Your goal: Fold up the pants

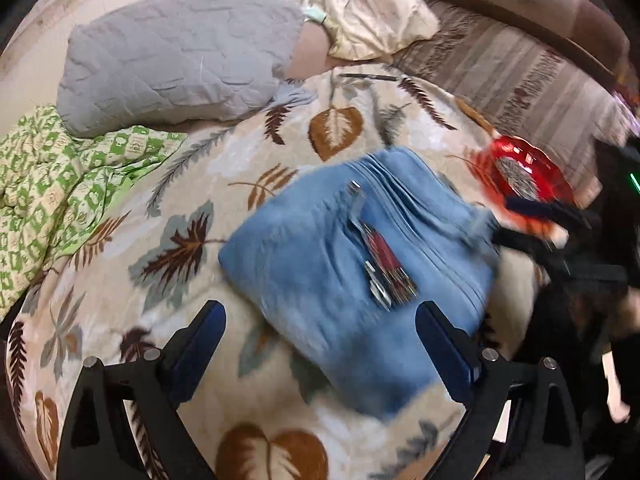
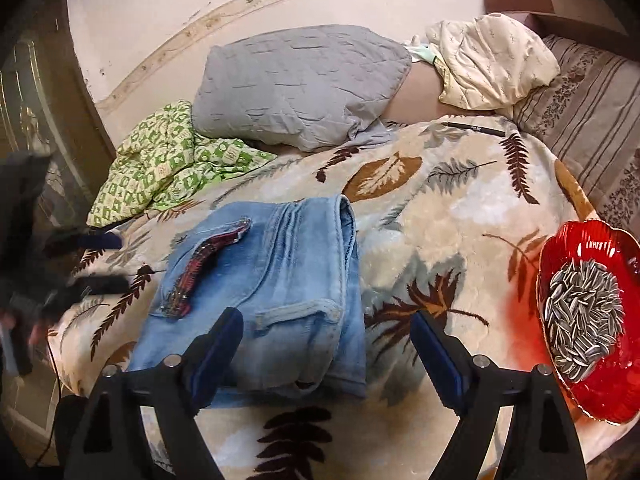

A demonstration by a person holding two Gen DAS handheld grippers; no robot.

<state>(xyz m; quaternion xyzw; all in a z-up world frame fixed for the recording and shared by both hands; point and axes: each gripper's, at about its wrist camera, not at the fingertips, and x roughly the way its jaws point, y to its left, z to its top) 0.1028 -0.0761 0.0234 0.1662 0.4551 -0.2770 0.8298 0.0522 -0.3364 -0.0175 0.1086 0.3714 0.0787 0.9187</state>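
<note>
Though both tools agape — folded jeans, untouched

Both wrist views angled down, close over bed; shared folded jeans, leaf blanket

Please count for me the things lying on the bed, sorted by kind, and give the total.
Folded jeans: 1
Pillows, grey and cream: 2
Green patterned cloth: 1
Leaf-print blanket: 1
Red dish of sunflower seeds: 1
Pen: 1
Total: 7
</note>
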